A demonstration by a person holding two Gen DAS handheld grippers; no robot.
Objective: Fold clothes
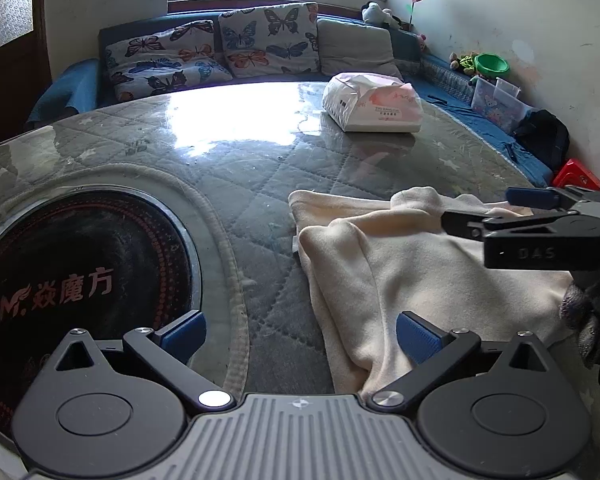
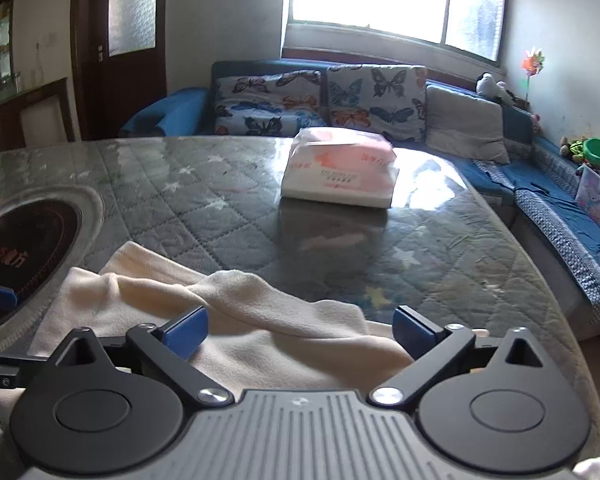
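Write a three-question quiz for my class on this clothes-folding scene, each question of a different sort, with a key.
1. True or false: the left tool is clamped on the cream cloth.
2. What sits on the table beyond the cloth? A) a tissue pack B) a kettle C) a shoe
3. Fill in: the cushions on the sofa carry a ______ print.

Key:
1. False. Its jaws stand wide open, with only the cloth's edge between them; the right tool is open over the cloth too.
2. A, the tissue pack.
3. Butterfly.
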